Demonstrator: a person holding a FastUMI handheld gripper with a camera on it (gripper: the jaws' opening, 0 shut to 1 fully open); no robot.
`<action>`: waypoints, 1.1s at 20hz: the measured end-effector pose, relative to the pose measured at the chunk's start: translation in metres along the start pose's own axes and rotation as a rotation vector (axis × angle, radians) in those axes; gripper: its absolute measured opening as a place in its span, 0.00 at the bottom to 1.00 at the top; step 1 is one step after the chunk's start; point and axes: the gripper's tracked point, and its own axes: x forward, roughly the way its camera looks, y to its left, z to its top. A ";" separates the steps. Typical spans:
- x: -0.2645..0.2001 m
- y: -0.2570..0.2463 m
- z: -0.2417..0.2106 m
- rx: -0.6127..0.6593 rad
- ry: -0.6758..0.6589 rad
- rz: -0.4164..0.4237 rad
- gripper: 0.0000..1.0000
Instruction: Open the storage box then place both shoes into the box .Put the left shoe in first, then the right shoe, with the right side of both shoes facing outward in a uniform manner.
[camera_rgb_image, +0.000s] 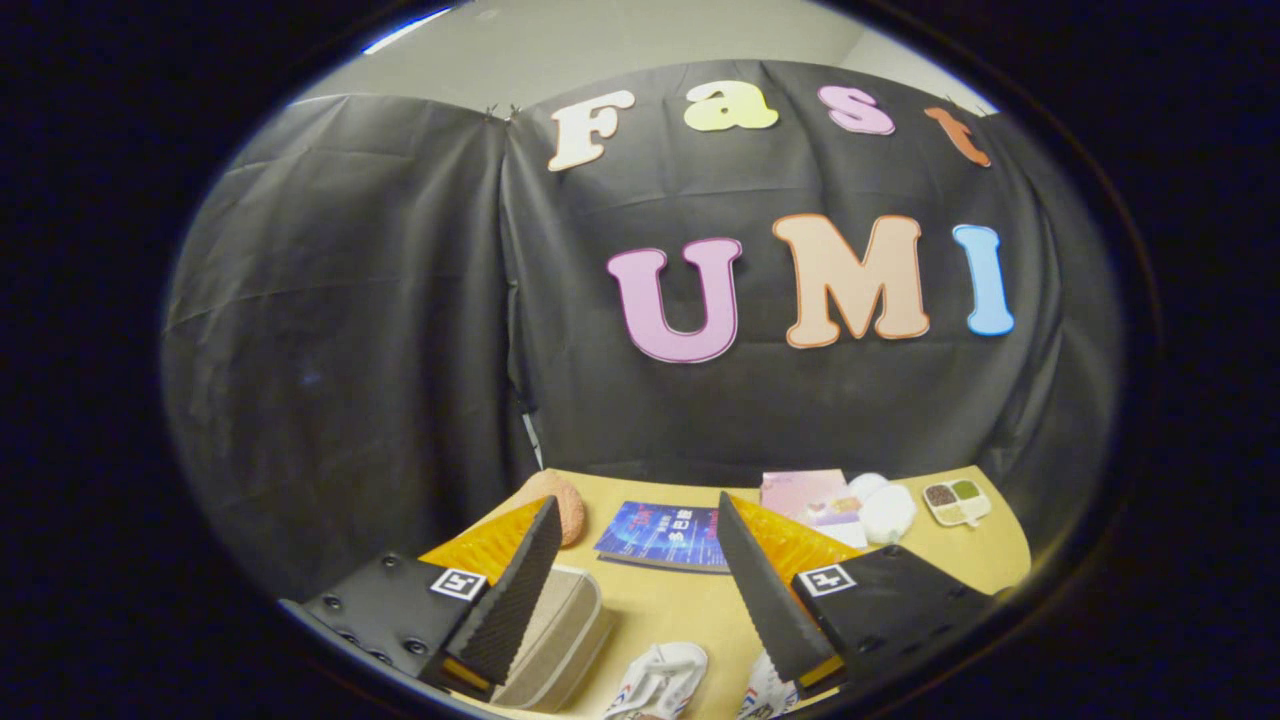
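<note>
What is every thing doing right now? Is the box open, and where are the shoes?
Gripper: open, holding nothing, above the table.
Storage box: lid shut, by the left finger.
Left-hand shoe: lying on the table, not in the box.
Right-hand shoe: lying on the table, partly behind the right finger.
Blue book: closed, lying flat.

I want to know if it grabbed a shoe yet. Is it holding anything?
No, nothing. The gripper is open, its fingers spread above the shoes and the storage box.
</note>
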 end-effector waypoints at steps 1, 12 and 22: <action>0.004 0.004 -0.008 0.025 0.022 0.019 0.96; 0.032 0.050 -0.173 0.466 0.436 0.199 0.95; 0.034 0.072 -0.242 0.942 0.587 0.279 0.99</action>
